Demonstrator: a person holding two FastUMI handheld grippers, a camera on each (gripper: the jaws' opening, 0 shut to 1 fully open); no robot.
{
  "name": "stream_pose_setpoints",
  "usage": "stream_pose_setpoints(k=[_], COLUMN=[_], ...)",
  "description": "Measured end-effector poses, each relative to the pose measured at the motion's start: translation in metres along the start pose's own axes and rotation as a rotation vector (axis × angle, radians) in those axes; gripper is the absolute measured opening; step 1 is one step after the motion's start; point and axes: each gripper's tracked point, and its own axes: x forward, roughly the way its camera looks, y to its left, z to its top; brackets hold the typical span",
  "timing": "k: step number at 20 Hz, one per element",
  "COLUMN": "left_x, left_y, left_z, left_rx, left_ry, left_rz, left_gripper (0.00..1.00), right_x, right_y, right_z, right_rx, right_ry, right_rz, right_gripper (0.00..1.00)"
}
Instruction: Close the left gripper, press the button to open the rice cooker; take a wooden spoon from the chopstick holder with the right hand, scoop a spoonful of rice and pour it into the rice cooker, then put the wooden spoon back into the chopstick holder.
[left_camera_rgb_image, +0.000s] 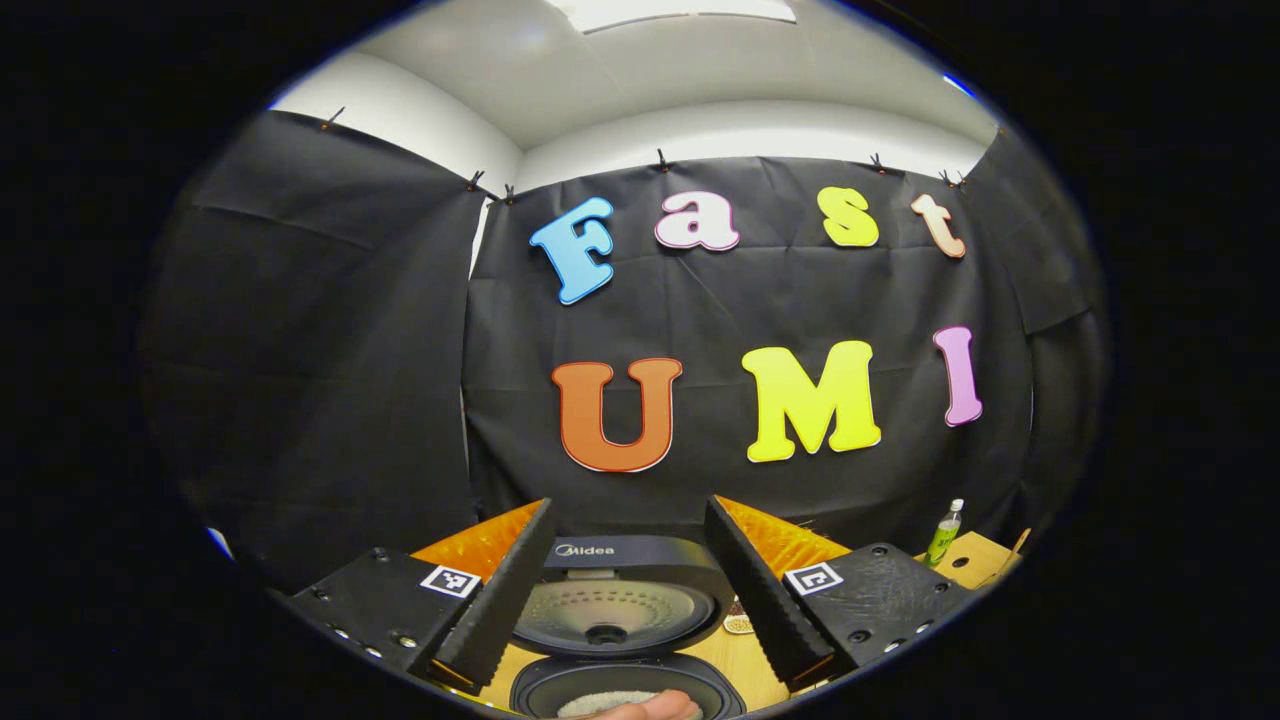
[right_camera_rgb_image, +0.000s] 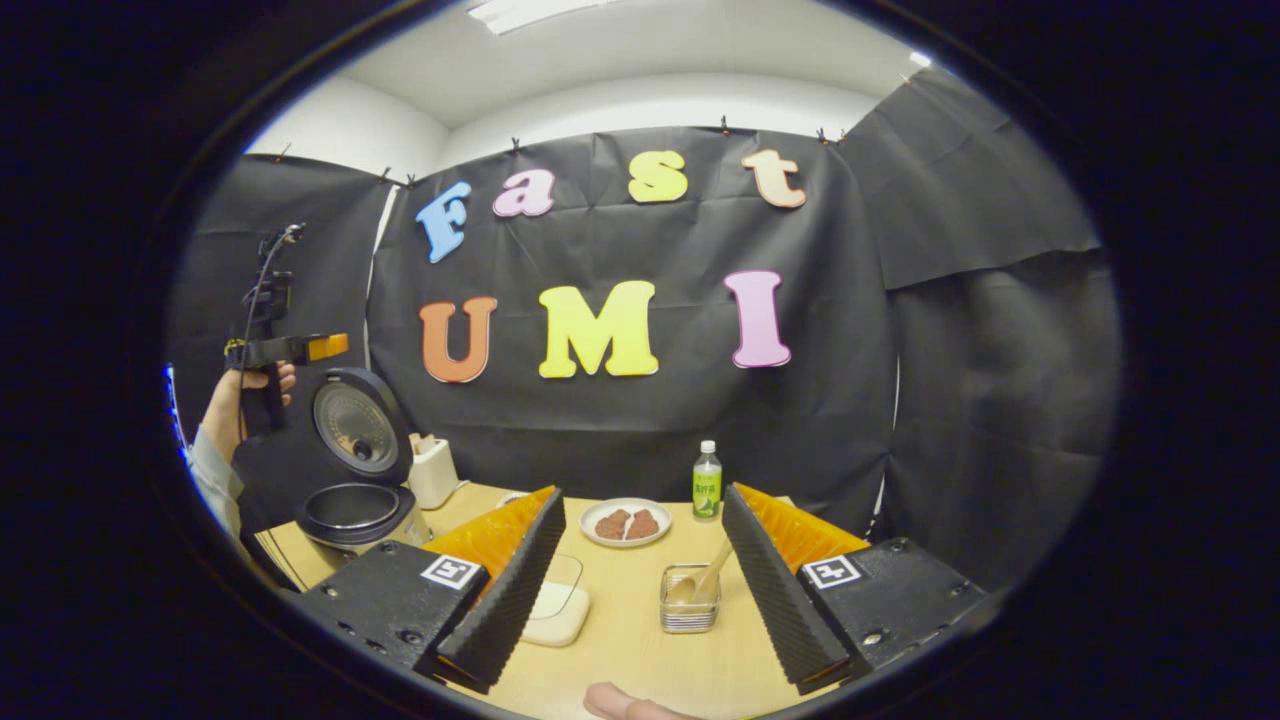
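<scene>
Round rice cooker (left_camera_rgb_image: 620, 640) lid raised, wooden spoon (right_camera_rgb_image: 708, 580) in clear ribbed holder (right_camera_rgb_image: 689, 600), both grippers' jaws apart.

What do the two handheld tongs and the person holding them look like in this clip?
Each of the tongs has two wedge-shaped fingers with ribbed inner faces and orange backs, on black blocks bearing square black-and-white markers: left tongs, right tongs. In the right gripper view, the left tongs appear as a black pistol-style handle with an orange end and a thin cable rising above, held by a hand in a light grey sleeve.
</scene>
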Motion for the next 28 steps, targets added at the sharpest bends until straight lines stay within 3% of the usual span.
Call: stream_pose_setpoints(k=[1, 4, 5, 6, 11, 14, 19, 28], left_x=[0.011, 0.038, 0.045, 0.053, 0.072, 0.067, 0.058, 0.032], left_y=[0.004, 0.019, 0.021, 0.023, 0.033, 0.037, 0.033, 0.033], left_z=[-0.001, -0.006, -0.007, -0.011, -0.050, -0.054, -0.050, -0.048], left_rx=[-0.024, -0.016, -0.019, -0.029, -0.082, -0.017, -0.021, -0.008], left_ry=[-0.003, -0.012, -0.008, -0.001, 0.143, 0.160, 0.131, 0.163], left_rz=[0.005, 0.042, 0.047, 0.049, 0.066, 0.084, 0.043, 0.089], left_gripper=[0.95, 0.95, 1.00, 0.95, 0.95, 1.00, 0.97, 0.98], right_x=[-0.002, -0.005, -0.005, -0.007, -0.011, -0.010, -0.004, 0.008], right_y=[-0.005, -0.022, -0.026, -0.029, -0.035, -0.037, -0.034, -0.012], right_z=[0.002, 0.002, 0.001, -0.001, -0.006, -0.012, -0.023, -0.035], right_rx=[0.003, 0.016, 0.018, 0.020, 0.047, 0.062, 0.063, 0.100], right_ry=[-0.009, -0.021, -0.022, -0.021, -0.016, -0.002, 0.034, 0.074], right_rz=[-0.007, -0.049, -0.055, -0.059, -0.061, -0.065, -0.070, -0.007], right_gripper=[1.00, 1.00, 1.00, 1.00, 1.00, 1.00, 1.00, 1.00])
